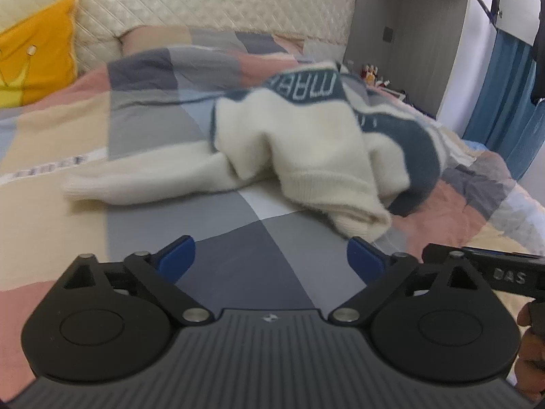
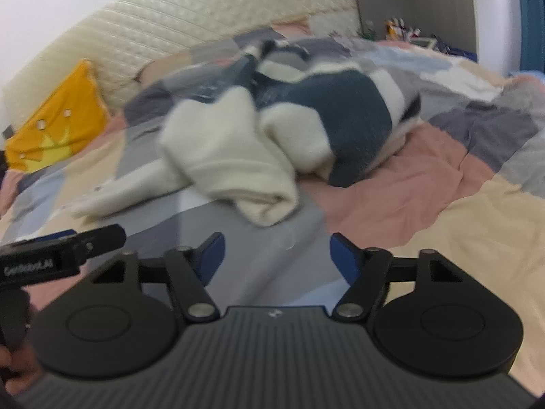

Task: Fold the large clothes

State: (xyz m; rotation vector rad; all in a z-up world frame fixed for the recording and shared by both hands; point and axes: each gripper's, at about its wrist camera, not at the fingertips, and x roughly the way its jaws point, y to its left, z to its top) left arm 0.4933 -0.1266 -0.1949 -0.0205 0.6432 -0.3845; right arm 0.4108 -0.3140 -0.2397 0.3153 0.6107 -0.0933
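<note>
Nothing is folded yet: the cream and teal knit sweater (image 1: 306, 136) lies in a crumpled heap on the patchwork quilt (image 1: 238, 248), one sleeve trailing left, so spreading it flat and all the folding remain. It looks thick, fuzzy and limp, with ribbed cuffs. My left gripper (image 1: 270, 260) gapes wide and my right gripper (image 2: 277, 255) is open somewhat narrower; both are empty, just short of the sweater.

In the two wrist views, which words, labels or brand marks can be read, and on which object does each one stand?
"DAS": on the black body of the right gripper, seen at the edge of the left wrist view.
"GenRobot.AI", blurred, so uncertain: on the black body of the left gripper, seen in the right wrist view.
Large pale letters on the dark band of the sweater: upside down and blurred, not readable.
Dark print on the bedspread: too blurred.
</note>
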